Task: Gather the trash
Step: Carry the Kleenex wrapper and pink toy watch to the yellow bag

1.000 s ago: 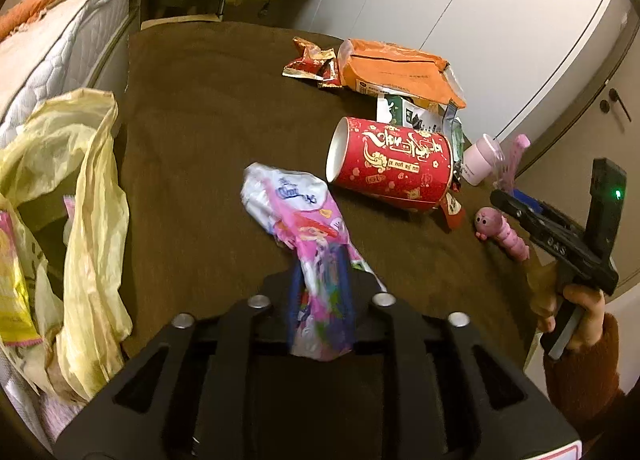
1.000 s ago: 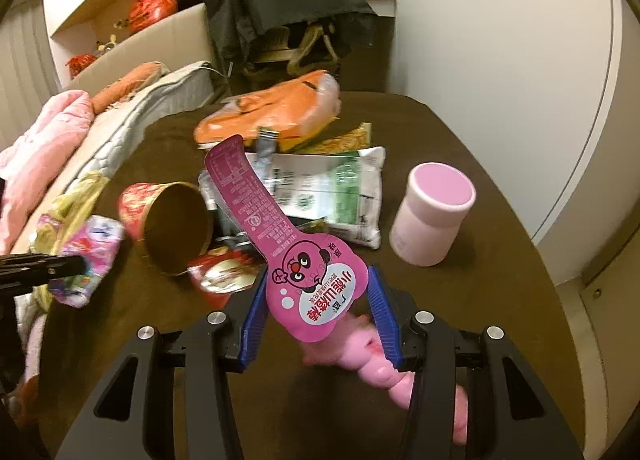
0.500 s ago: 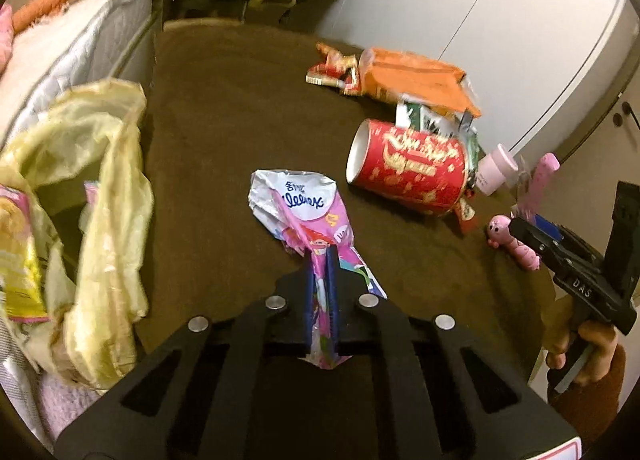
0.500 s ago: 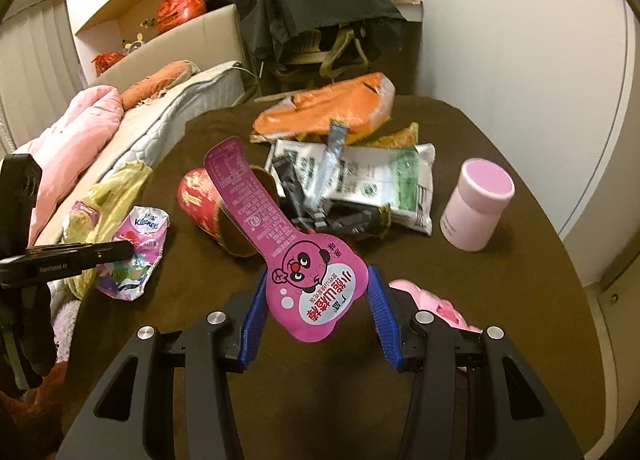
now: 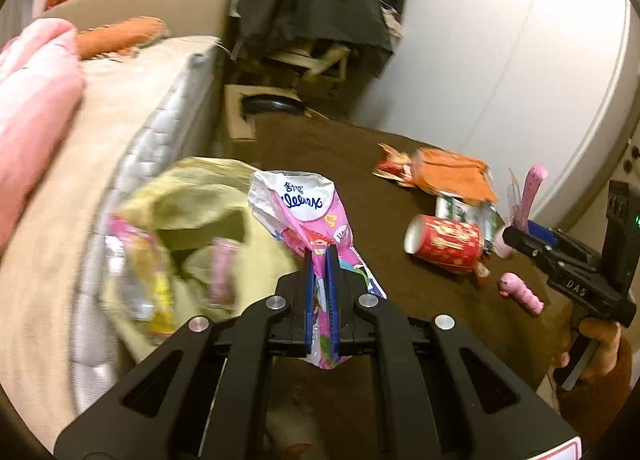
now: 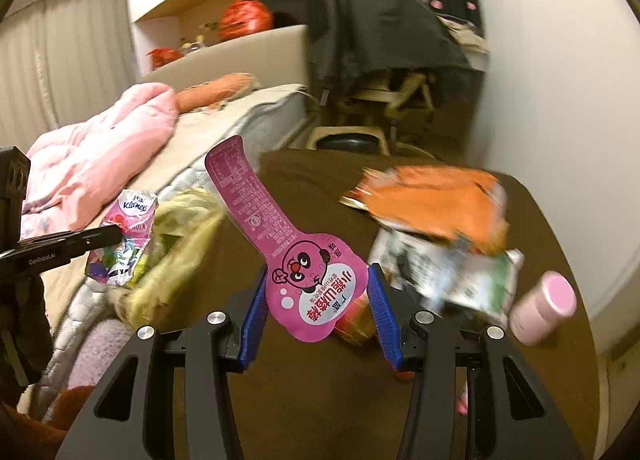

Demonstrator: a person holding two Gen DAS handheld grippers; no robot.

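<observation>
The Kleenex tissue packet [image 5: 304, 216], crumpled and pink-and-white, is pinched between the blue pads of the left tool [image 5: 320, 264], which is closed tight on its lower half; the packet's white top stands up beyond the fingertips, clear of the table [image 5: 328, 156]; just left of and below that tool gapes a yellow plastic bag [image 5: 192, 196] with wrappers inside, slumped against the edge of the bed [image 5: 132, 132]. The right tool [image 6: 316, 292] holds a pink cartoon-faced wrapper [image 6: 296, 260] between its blue pads, which stand moderately apart on the wrapper's round end; its long tab slants up and to the left. To the right of the left tool, on the brown table, lie a red paper cup [image 5: 444, 240] on its side, an orange snack bag [image 5: 452, 176], and a small pink toy [image 5: 520, 292]; right of the right tool stands a pink-lidded jar [image 6: 544, 308].
</observation>
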